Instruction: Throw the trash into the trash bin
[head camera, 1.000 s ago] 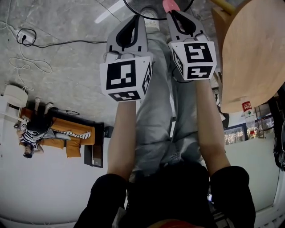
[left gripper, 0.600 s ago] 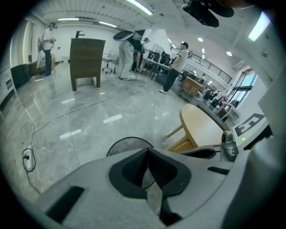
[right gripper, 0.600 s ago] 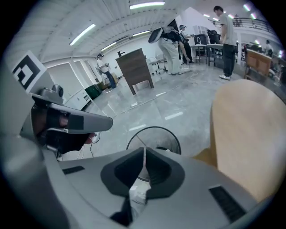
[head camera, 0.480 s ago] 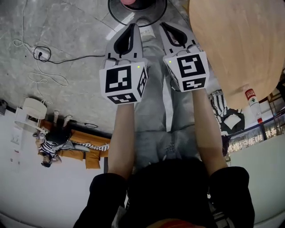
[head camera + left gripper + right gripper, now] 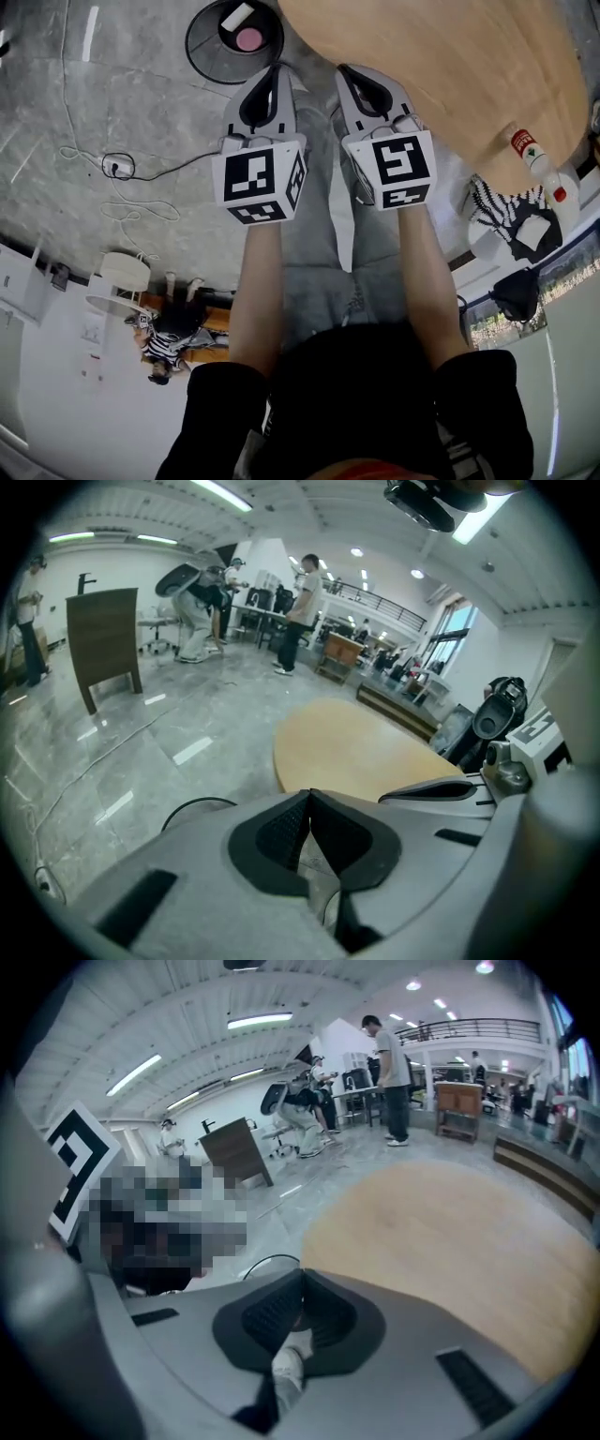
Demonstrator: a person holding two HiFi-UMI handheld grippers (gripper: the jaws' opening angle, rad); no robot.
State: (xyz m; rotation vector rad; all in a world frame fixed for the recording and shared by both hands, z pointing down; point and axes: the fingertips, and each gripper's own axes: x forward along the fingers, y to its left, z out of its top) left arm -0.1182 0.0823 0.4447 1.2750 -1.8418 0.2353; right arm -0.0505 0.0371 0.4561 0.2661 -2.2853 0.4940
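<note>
apparently round dark bin (image 5: 200,58), pink trash (image 5: 248,38)

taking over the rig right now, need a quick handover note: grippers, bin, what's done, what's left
Left gripper: shut, nothing between its jaws.
Right gripper: shut, also empty.
Both are held out above the floor, beside the round wooden table.
Trash bin: on the floor just ahead of the left gripper, with a pink piece and a white piece inside.
Done: that trash is in the bin.
Left: no other trash shows in these views; probably check the rest of the table.
</note>
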